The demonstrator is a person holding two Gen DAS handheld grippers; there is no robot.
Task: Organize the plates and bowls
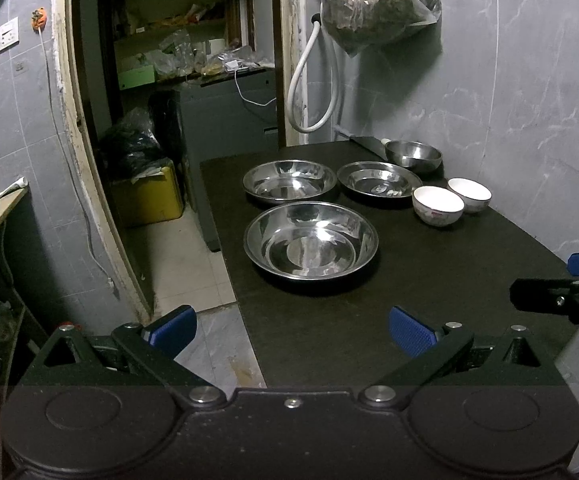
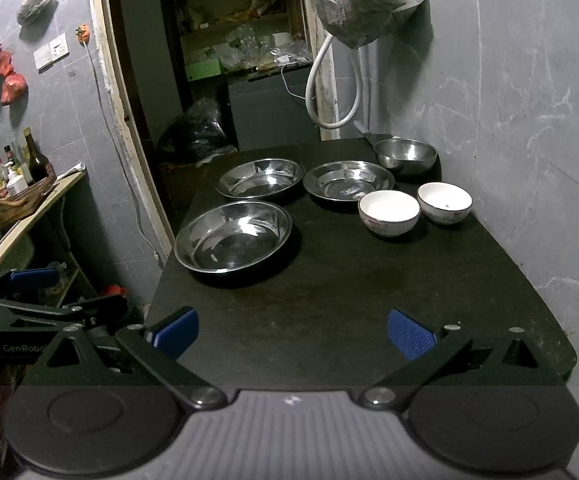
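Observation:
Three steel plates lie on a dark table (image 1: 429,280): a large near one (image 1: 310,240) (image 2: 233,236), a far left one (image 1: 289,181) (image 2: 260,178) and a far right one (image 1: 379,179) (image 2: 348,181). A steel bowl (image 1: 413,155) (image 2: 405,155) stands at the back. Two white bowls stand side by side, one nearer (image 1: 437,205) (image 2: 389,213) and one farther right (image 1: 469,195) (image 2: 444,202). My left gripper (image 1: 291,330) is open and empty over the table's near left edge. My right gripper (image 2: 292,332) is open and empty above the near table.
A grey marbled wall (image 1: 529,100) runs along the table's right. A filled plastic bag (image 1: 377,0) and a white hose (image 1: 313,80) hang above the far end. A doorway (image 1: 169,120) opens at left onto cluttered shelves. A side shelf with bottles (image 2: 17,172) stands left.

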